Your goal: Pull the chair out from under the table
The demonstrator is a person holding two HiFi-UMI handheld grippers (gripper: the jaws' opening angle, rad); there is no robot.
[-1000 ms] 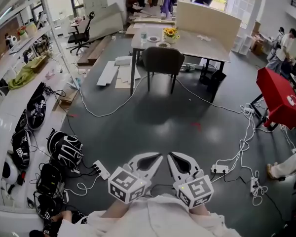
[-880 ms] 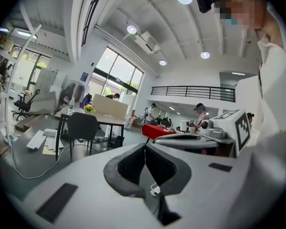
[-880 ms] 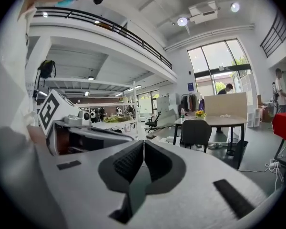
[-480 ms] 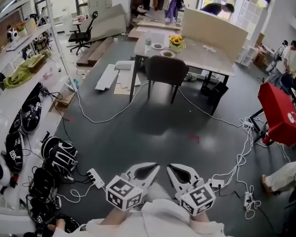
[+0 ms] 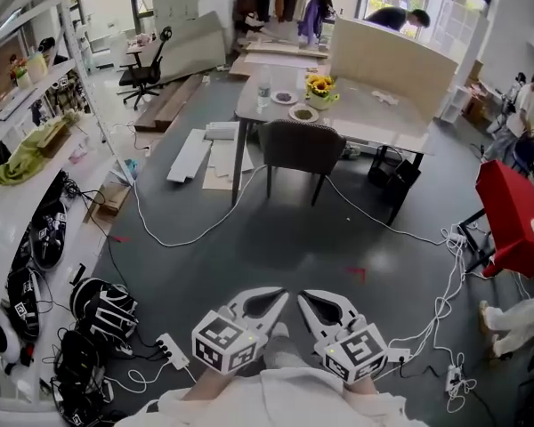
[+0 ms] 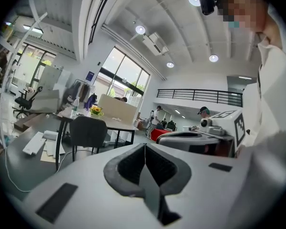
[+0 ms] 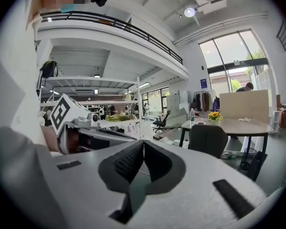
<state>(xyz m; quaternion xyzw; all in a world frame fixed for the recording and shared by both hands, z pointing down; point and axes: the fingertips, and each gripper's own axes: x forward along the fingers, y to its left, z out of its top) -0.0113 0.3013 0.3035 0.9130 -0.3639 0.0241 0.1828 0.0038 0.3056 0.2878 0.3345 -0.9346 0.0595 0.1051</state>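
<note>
1. My left gripper (image 5: pixel 281 294) sits low in the head view with its jaws clenched together and nothing between them. The left gripper view shows the dark pads meeting at the tip (image 6: pixel 144 145).
2. My right gripper (image 5: pixel 302 294) is just beside it, also clamped tight and empty; its own view shows the pads pressed together (image 7: pixel 143 141).
3. Both grippers point across the grey floor (image 5: pixel 276 229) toward the chair (image 5: pixel 303 146), which is well apart from them.
4. The dark chair stands at the near edge of the table (image 5: pixel 374 118), toward its left end. Its back faces me and its seat is tucked under the tabletop. It also shows in the left gripper view (image 6: pixel 88 131) and the right gripper view (image 7: pixel 207 140).
5. On the tabletop near the left end are a pot of yellow flowers (image 5: pixel 319 86), two plates (image 5: pixel 303 113) and a bottle (image 5: pixel 264 92).
6. A tall pale board (image 5: pixel 387 60) stands along the table's far edge.
7. A white cable (image 5: pixel 173 237) lies on the floor between me and the chair.
</note>
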